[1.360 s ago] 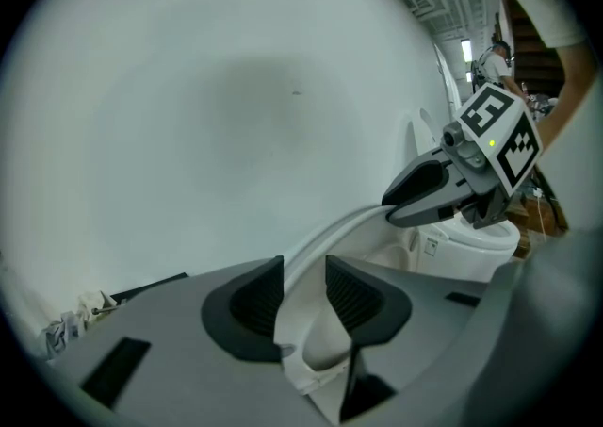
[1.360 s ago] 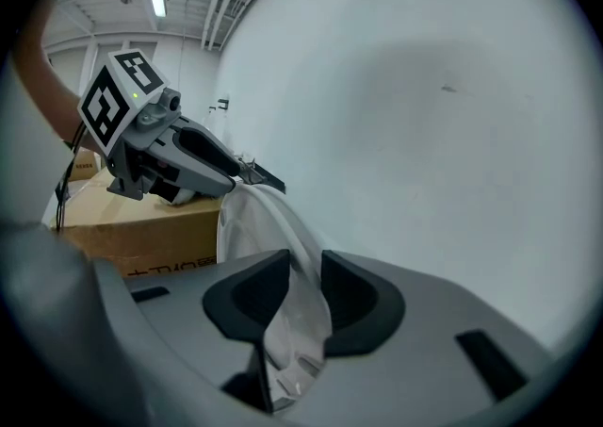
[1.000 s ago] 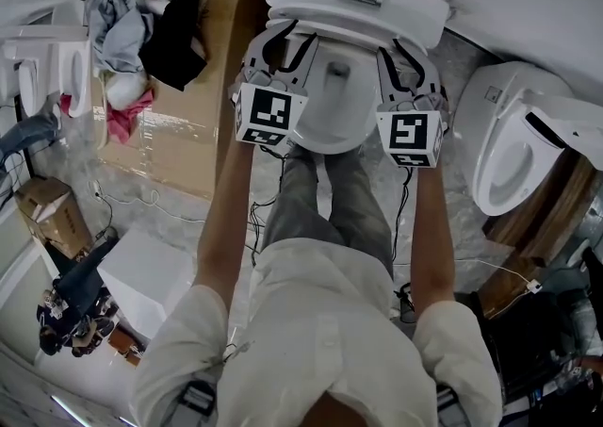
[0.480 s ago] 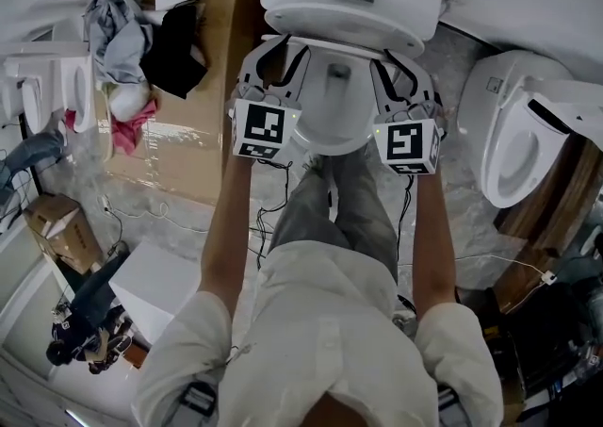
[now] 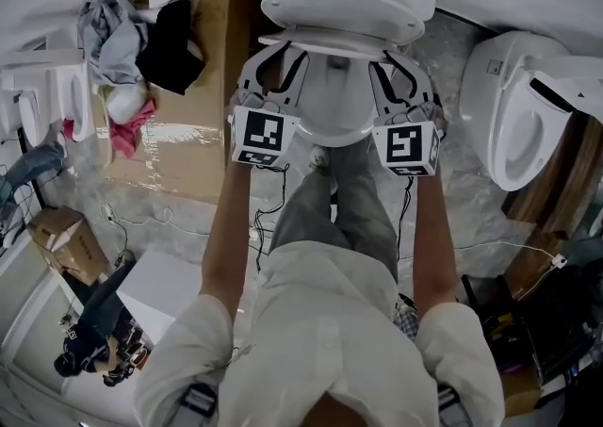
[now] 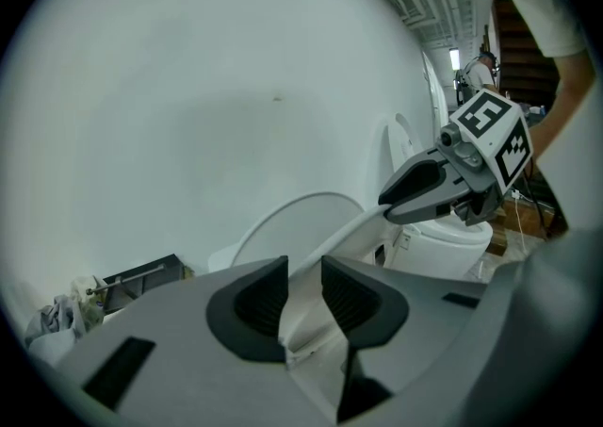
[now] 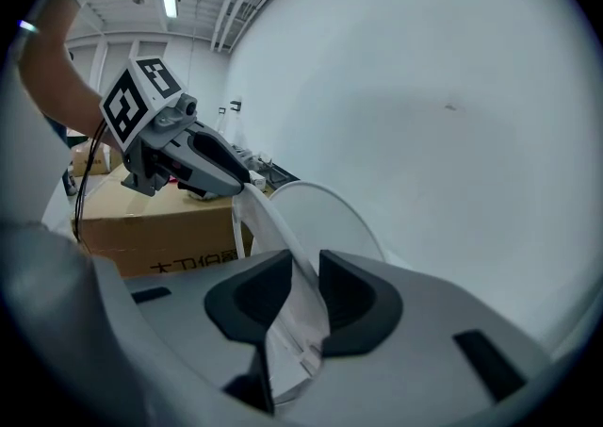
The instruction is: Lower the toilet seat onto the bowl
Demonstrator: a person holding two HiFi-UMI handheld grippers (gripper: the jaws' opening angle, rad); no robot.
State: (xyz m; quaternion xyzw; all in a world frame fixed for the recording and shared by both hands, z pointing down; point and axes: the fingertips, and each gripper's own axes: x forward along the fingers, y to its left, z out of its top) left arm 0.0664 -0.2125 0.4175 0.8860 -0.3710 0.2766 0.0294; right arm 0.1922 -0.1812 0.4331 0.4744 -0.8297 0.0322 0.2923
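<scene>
White plastic toilet seat (image 7: 273, 227) part-lowered | left gripper (image 6: 303, 293) fingers just closing on 9 o'clock rim | right gripper (image 7: 303, 288) fingers pinching 3 o'clock rim | remaining: down onto white ceramic bowl (image 5: 339, 119)

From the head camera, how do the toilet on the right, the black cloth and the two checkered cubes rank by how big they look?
1. Toilet on the right
2. Black cloth
3. Left cube and right cube: they look alike, so no ranking between them. Both sit nearer the camera than the other things, so their true size is unsure.
</scene>
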